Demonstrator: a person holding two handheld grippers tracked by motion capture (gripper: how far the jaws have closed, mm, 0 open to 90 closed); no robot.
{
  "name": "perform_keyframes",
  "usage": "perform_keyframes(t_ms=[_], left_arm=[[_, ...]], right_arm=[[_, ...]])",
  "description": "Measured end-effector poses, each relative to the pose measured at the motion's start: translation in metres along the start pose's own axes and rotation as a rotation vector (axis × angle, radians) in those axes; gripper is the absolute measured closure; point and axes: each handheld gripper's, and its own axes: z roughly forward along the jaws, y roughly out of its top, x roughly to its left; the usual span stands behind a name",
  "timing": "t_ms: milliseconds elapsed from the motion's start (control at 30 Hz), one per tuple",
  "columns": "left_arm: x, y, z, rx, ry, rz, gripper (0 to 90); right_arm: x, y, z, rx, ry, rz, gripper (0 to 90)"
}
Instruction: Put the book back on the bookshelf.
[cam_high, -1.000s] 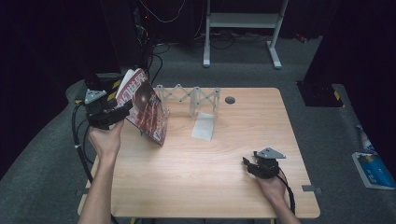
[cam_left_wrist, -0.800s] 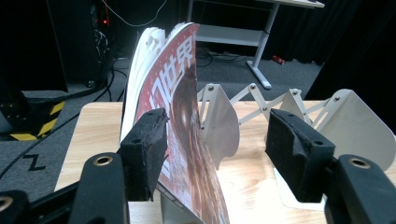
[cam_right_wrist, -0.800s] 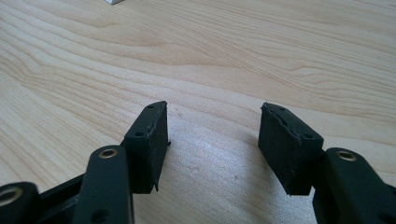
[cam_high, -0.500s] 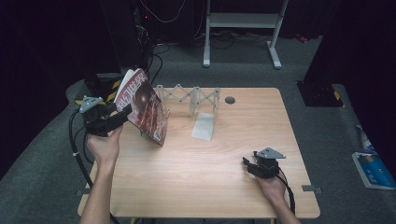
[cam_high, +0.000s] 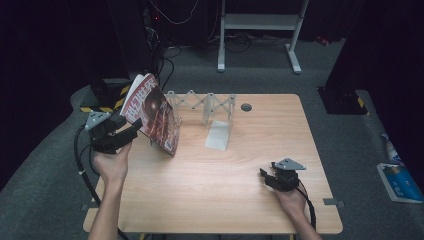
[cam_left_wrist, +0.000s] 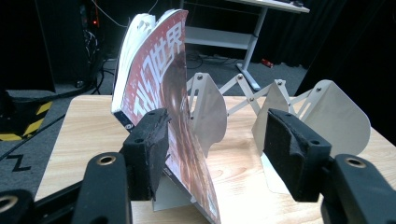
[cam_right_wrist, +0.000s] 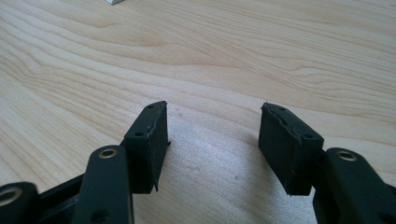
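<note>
Pale wooden table (cam_high: 210, 195) | red-covered magazine (cam_high: 152, 112) leaning in white accordion metal rack (cam_high: 202, 102) | left gripper (cam_high: 131, 131) released, just beside magazine | right gripper (cam_high: 264, 176) released (resting on table)

Glossy paper magazine (cam_left_wrist: 163, 107), matt metal rack (cam_left_wrist: 327, 112), smooth wood-grain table (cam_right_wrist: 233, 56)

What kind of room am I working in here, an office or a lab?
Probably a lab or recording studio: a lone wooden table ringed by black curtains, cables trailing over grey carpet, and a metal stand frame behind.
</note>
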Motion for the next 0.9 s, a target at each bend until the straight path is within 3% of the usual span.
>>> perform_keyframes(t_ms=[900], left_arm=[[-0.016, -0.015, 0.001, 0.006, -0.062, 0.021, 40.3]], right_arm=[[0.000, 0.000, 0.000, 0.000, 0.000, 0.001, 42.6]])
